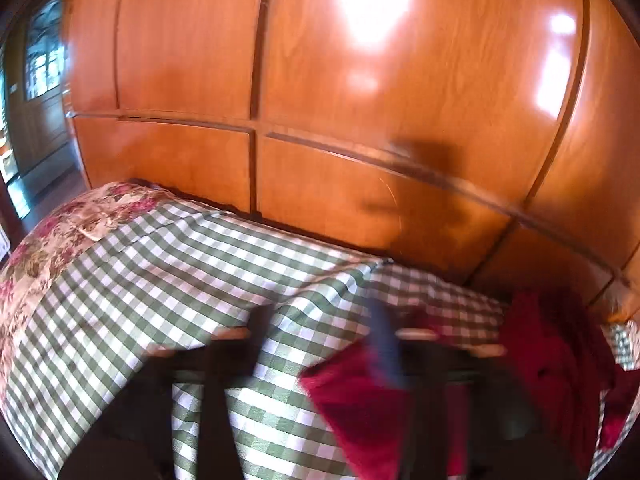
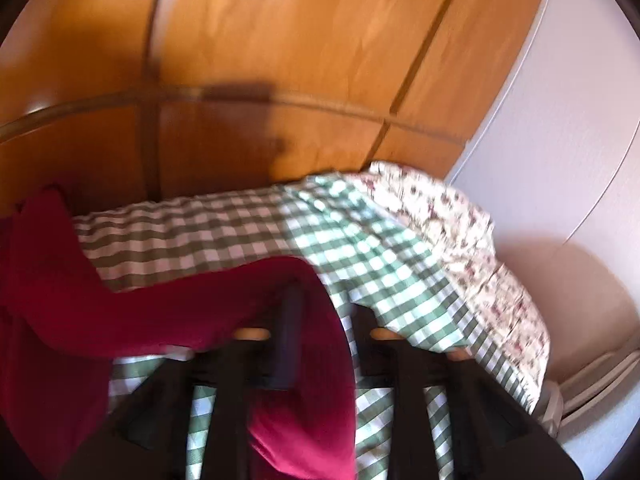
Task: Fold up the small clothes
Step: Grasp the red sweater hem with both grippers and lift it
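Note:
A dark red garment (image 1: 552, 360) lies crumpled on the green-and-white checked cloth (image 1: 160, 280) at the right of the blurred left wrist view. One flat corner of it reaches the right finger of my left gripper (image 1: 322, 328), whose jaws stand apart with only checked cloth between them. In the right wrist view the red garment (image 2: 100, 300) runs in from the left as a long band and drapes down between the fingers of my right gripper (image 2: 326, 316). Those jaws stand wide, with their pads apart from the cloth. Motion blur hides the fingertips.
Glossy wooden cabinet doors (image 1: 360, 80) rise right behind the covered surface. A floral cloth (image 1: 60, 240) covers its left end, and floral cloth (image 2: 460, 240) also covers the right end. A white wall (image 2: 560, 120) stands at the right, a doorway (image 1: 36, 80) at the far left.

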{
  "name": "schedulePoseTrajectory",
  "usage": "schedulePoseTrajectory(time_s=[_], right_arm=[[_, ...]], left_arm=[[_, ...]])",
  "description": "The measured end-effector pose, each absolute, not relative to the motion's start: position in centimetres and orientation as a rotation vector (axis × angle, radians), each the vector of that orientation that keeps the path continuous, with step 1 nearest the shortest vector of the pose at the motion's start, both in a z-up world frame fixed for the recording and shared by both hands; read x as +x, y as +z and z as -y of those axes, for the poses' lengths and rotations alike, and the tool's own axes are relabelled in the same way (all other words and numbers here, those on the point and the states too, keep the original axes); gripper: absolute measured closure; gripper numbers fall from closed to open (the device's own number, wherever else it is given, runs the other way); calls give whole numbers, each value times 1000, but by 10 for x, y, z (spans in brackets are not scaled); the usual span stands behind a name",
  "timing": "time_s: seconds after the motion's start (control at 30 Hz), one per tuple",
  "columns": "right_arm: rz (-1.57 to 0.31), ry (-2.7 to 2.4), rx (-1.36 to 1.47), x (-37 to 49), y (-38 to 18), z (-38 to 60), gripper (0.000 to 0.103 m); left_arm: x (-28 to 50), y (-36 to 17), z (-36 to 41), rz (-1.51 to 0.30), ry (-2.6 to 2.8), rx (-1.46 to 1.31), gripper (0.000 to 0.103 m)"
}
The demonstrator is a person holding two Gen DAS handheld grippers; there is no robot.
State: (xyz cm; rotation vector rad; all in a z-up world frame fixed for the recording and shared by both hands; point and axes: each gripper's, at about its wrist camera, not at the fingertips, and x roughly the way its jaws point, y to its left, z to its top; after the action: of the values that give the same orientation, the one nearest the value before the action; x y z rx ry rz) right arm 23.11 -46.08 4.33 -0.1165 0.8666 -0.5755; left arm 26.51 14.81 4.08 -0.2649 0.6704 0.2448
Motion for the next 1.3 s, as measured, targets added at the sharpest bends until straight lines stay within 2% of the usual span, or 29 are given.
schedulePoseTrajectory(time_s=[0.07, 0.13, 0.27, 0.4, 0.6, 0.63, 0.7, 0.73, 0.77, 0.9, 1.1, 1.2, 1.3], right_arm=[[-857, -543, -85, 220, 42, 457, 32], [-887, -441, 3, 200, 37, 447, 32], [-982, -172, 182, 139, 13, 405, 32], [-1099, 37, 323, 80, -19, 366, 45], [-1178, 180, 393, 30, -56, 312, 55], [-1168, 173, 375, 29, -58, 305, 57], [-1162, 179, 338, 30, -57, 294, 80], [-1163, 183, 321, 30, -55, 291, 88], [-1156, 180, 276, 31, -48, 286, 94], [-1049, 169, 164, 27, -4, 287, 95], [-905, 61, 99, -7, 64, 352, 96], [-932, 18, 64, -28, 60, 366, 96], [-1010, -35, 47, -41, 30, 375, 96]], left_arm=[[255, 35, -144, -667, 182, -289, 40], [233, 26, -130, -704, 65, -304, 48], [178, 1, -97, -771, -226, -341, 50], [146, -40, -57, -916, -421, -368, 50], [144, -87, -10, -1070, -515, -454, 50], [146, -90, -3, -1069, -513, -447, 53], [149, -90, 10, -1078, -511, -425, 87], [150, -90, 12, -1088, -512, -428, 95], [149, -86, 10, -1076, -502, -431, 96], [131, -47, -14, -998, -529, -423, 97], [76, 14, -62, -915, -555, -362, 98], [48, 19, -75, -946, -555, -366, 98], [32, -2, -65, -1025, -519, -353, 98]])
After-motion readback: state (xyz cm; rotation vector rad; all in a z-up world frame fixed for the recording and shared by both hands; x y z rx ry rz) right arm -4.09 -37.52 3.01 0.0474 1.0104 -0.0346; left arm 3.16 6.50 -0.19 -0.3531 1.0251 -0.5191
